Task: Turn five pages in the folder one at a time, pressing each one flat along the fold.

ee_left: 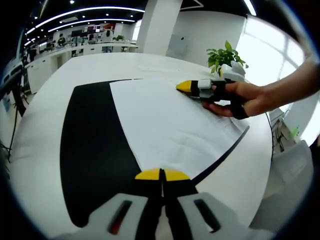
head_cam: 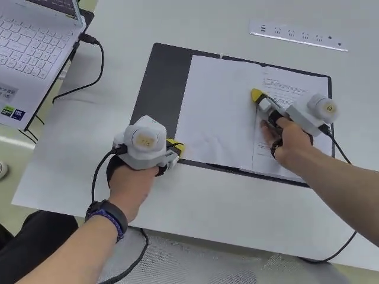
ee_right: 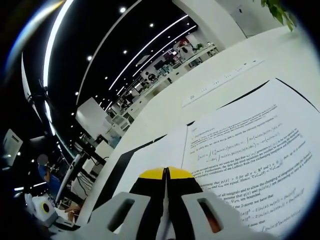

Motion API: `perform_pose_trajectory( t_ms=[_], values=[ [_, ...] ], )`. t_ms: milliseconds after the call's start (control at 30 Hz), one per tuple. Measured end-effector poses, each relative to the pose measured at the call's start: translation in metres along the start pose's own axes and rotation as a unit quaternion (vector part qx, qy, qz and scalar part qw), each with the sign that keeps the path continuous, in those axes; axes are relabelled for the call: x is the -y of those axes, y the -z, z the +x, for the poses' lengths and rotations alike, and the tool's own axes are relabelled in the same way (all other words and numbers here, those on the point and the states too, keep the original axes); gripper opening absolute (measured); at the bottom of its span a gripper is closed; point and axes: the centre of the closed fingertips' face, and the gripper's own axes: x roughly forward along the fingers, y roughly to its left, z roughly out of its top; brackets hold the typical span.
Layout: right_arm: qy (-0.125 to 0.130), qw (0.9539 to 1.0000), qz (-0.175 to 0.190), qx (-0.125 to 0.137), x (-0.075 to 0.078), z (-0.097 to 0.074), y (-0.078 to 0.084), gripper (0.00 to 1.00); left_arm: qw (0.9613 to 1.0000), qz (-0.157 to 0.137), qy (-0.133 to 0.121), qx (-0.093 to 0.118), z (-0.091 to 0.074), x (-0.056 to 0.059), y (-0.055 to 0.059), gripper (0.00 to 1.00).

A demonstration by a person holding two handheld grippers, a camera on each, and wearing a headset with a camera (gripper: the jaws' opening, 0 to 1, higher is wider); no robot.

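A black folder (head_cam: 160, 83) lies open on the white table. A blank turned page (head_cam: 216, 109) covers its left half and a printed page (head_cam: 290, 89) lies on the right. My right gripper (head_cam: 256, 96) is shut, with its yellow tips down on the paper along the fold; in its own view the tips (ee_right: 165, 173) rest at the edge of the printed page (ee_right: 250, 160). My left gripper (head_cam: 176, 147) is shut with nothing in it, at the folder's near edge by the blank page's corner. Its own view shows its tips (ee_left: 162, 175) over the black cover (ee_left: 95, 145) and the right gripper (ee_left: 186, 86) beyond.
A white laptop (head_cam: 29, 47) stands at the far left with a black cable (head_cam: 89, 65) trailing off it. A white power strip (head_cam: 299, 35) lies behind the folder. Gripper cables hang off the table's near edge. A potted plant (ee_left: 225, 55) stands far off.
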Motion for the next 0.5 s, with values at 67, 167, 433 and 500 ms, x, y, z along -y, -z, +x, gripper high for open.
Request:
perform_pose_trajectory(
  t_ms=[67,167,433,500],
  values=[
    [-0.001,1.0000,-0.004,-0.001,-0.001,-0.003,0.002,0.00,1.0000,0.001,0.000,0.000,0.000,0.000,0.000,0.00],
    [-0.005,1.0000,-0.002,-0.004,-0.001,-0.007,0.005,0.00,1.0000,0.001,0.000,0.000,0.000,0.000,0.000,0.00],
    [-0.012,0.9999,-0.001,0.002,-0.004,-0.021,0.014,0.00,1.0000,0.005,0.002,-0.001,0.002,0.000,-0.001,0.00],
    [-0.014,0.9999,0.003,0.003,-0.004,-0.024,0.015,0.00,1.0000,0.006,0.003,-0.002,0.002,0.000,-0.001,0.00]
  ],
)
